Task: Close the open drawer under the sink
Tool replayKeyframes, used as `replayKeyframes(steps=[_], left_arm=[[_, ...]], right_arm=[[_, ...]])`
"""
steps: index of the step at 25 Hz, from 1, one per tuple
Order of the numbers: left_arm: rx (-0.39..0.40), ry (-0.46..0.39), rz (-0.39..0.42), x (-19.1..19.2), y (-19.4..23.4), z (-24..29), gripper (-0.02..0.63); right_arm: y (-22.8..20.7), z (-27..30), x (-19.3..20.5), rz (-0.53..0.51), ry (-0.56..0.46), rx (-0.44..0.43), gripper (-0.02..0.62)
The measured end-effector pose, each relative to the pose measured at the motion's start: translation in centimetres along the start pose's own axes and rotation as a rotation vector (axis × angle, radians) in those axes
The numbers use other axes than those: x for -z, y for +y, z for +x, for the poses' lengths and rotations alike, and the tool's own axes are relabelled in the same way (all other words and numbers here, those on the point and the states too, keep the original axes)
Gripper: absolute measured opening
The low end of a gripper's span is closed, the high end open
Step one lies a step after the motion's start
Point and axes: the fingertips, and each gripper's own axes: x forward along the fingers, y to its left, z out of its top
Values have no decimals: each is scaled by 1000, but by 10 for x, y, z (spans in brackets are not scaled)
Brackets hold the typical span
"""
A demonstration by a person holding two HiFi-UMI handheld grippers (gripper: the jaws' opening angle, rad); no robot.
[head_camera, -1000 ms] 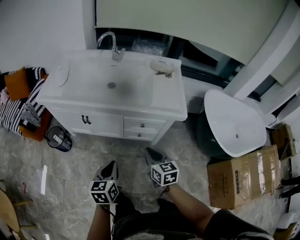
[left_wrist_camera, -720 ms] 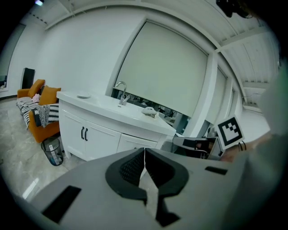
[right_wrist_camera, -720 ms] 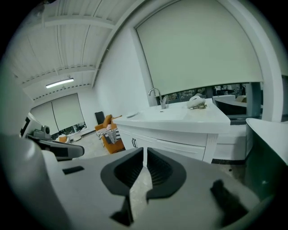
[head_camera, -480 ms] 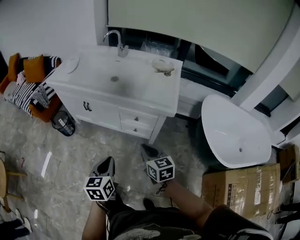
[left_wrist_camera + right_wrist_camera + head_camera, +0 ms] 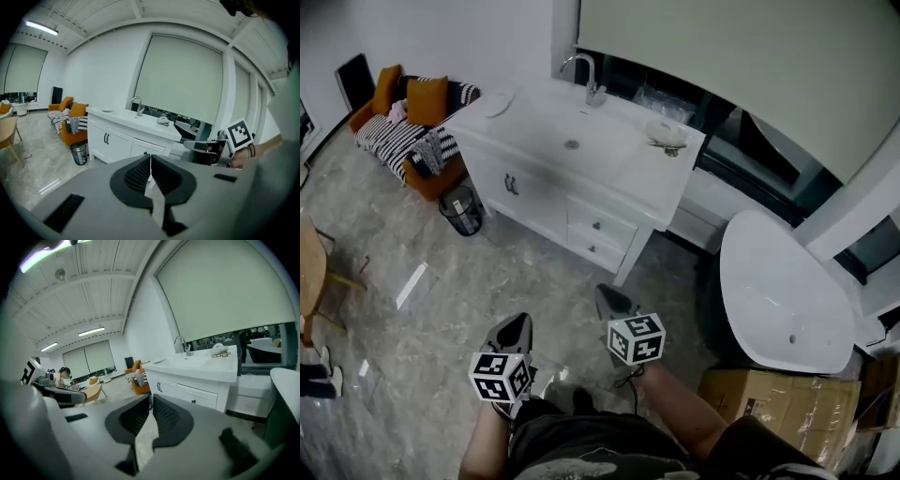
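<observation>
Left claw (image 5: 521, 324), right claw (image 5: 606, 293): closed, empty | drawers (image 5: 598, 238): well ahead, apart

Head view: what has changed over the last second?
The view has swung: the vanity, square-on before, now lies at an angle and further right, and more floor and the sofa show on the left. Nothing was gripped or let go. The left hand-held gripper and right hand-held gripper stayed shut, empty, side by side; the drawers look closed throughout.
</observation>
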Motion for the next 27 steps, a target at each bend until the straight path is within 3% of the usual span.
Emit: replayKeyframes(steps=[7, 14, 27], left_arm=[[-70, -38, -46, 6, 7, -37, 15], [-128, -72, -78, 27, 10, -95, 15], [-206, -127, -128, 87, -5, -247, 15]], right_arm=[[21, -4, 14, -15, 32, -38, 37], [76, -19, 31, -75, 60, -110, 31], [194, -117, 69, -148, 51, -193, 28]])
